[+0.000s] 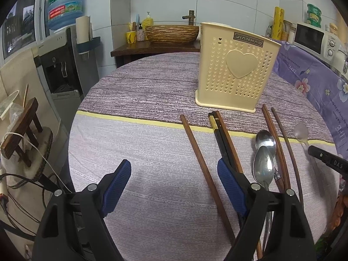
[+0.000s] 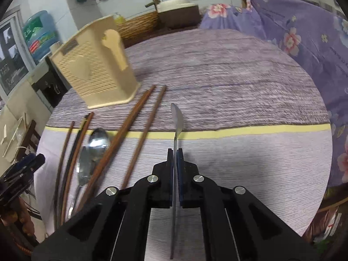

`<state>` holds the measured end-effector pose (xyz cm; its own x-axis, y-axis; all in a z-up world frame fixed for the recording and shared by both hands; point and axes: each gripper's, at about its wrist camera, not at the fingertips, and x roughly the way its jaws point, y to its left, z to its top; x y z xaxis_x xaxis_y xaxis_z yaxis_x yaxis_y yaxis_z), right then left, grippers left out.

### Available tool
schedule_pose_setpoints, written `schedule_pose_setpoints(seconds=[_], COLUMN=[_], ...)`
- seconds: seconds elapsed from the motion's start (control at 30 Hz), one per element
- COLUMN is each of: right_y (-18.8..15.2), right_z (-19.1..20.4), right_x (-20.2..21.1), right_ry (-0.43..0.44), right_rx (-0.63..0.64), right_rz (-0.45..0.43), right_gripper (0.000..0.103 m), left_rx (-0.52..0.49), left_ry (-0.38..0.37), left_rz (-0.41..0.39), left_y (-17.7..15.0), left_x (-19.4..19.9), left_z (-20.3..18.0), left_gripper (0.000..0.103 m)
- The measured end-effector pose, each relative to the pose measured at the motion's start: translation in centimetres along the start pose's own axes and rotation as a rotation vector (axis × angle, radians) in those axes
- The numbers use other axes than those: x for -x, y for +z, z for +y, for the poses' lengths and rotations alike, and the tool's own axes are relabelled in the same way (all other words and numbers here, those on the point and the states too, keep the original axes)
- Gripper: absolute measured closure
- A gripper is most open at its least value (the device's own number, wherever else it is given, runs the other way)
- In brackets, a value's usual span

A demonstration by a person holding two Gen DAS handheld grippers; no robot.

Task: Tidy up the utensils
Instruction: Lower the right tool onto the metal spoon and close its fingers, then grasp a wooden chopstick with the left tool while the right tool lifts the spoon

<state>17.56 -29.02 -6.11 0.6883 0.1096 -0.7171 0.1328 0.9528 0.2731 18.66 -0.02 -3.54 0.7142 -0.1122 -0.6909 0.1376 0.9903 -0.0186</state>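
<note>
Steel was what you held: your right gripper (image 2: pixel 175 152) was clamped on a spoon's (image 2: pixel 176 117) handle at centre frame, bowl edge-on above the tablecloth (image 2: pixel 239 87). Your left gripper (image 1: pixel 174 182) stood wide and empty at lower frame, beside the chopsticks (image 1: pixel 202 158). This looked like the pickup step; next, you needed to carry the spoon to the cream holder (image 2: pixel 95 69) at upper left and lower it in.

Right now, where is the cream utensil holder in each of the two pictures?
Left wrist view: cream utensil holder stands upper right of centre, heart side facing the camera.
Right wrist view: the holder appears upper left, leaning in the picture.
Shared landmark: the yellow stripe on the tablecloth, nearer the camera than the holder.
</note>
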Motion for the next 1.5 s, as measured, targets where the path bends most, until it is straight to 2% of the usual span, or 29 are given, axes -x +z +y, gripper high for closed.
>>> schedule_pose_setpoints(seconds=[0.03, 0.13, 0.17, 0.2, 0.27, 0.43, 0.53, 0.7, 0.87, 1.0, 1.17, 1.5], right_y=[0.0, -0.1, -0.1, -0.1, 0.1, 1.1, 1.5, 2.1, 2.7, 3.6, 4.5, 4.6], right_z=[-0.2, -0.1, 0.0, 0.3, 0.7, 0.7, 1.6, 2.3, 2.0, 2.0, 2.5, 2.5], right_x=[-0.1, -0.6, -0.5, -0.5, -0.1, -0.5, -1.4, -2.8, -3.2, -3.9, -4.8, -4.3], right_ry=[-0.007, -0.017, -0.016, -0.014, -0.057, -0.094, -0.124, -0.177, -0.168, -0.167, -0.175, -0.145], right_rx=[-0.002, 0.025, 0.035, 0.05, 0.081, 0.137, 0.186, 0.229, 0.216, 0.199, 0.209, 0.207], right_rz=[0.002, 0.017, 0.015, 0.017, 0.007, 0.037, 0.076, 0.119, 0.13, 0.133, 0.128, 0.097], right_gripper=[0.098, 0.089, 0.077, 0.058, 0.036, 0.036, 0.037, 0.047, 0.052, 0.065, 0.067, 0.067], left_rx=[0.008, 0.023, 0.025, 0.023, 0.019, 0.003, 0.023, 0.015, -0.011, -0.025, -0.04, -0.002], left_ry=[-0.007, -0.031, -0.037, -0.039, -0.042, -0.037, -0.05, -0.06, -0.033, 0.007, 0.029, -0.007], left_rz=[0.009, 0.042, 0.054, 0.065, 0.085, 0.099, 0.143, 0.187, 0.194, 0.198, 0.219, 0.203], left_y=[0.1, 0.6, 0.7, 0.8, 0.9, 1.5, 2.0, 2.3, 2.8, 3.9, 5.1, 6.1], left_x=[-0.2, -1.2, -1.6, -2.0, -2.4, -2.9, -3.8, -5.0, -5.9, -7.0, -8.1, -8.4], left_z=[0.1, 0.0, 0.0, -0.2, -0.3, -0.3, -0.2, -1.1, -1.9, -1.8, -2.3, -2.3], left_gripper=[0.024, 0.033, 0.035, 0.039, 0.043, 0.048, 0.054, 0.058, 0.061, 0.074, 0.092, 0.094])
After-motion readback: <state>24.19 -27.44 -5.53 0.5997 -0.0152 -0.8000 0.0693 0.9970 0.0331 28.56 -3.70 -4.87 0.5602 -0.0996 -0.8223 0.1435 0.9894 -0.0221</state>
